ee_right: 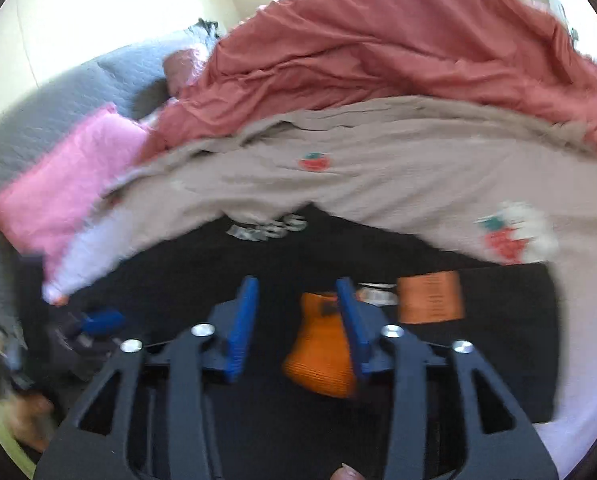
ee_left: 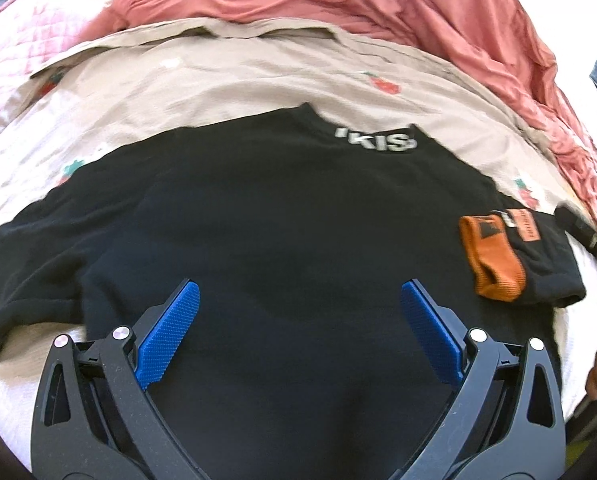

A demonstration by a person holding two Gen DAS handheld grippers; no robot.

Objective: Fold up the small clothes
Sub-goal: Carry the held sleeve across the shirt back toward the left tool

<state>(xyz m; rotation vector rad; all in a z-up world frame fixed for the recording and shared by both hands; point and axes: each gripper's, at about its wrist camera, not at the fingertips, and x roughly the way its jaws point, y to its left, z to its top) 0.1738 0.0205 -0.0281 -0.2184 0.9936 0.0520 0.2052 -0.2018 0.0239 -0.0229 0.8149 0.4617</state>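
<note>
Black sweatshirt [ee_left: 282, 216] flat on the bed [ee_left: 226, 76], both my grippers' fingers apart and empty — right gripper [ee_right: 296, 312] should pinch the orange-cuffed sleeve [ee_right: 322, 356] at its edge.

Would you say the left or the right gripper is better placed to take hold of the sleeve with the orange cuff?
Right, I think. The right gripper hangs open directly over the orange cuff, while the left gripper sits open above the middle of the black sweater, with the cuff off to its side.
</note>
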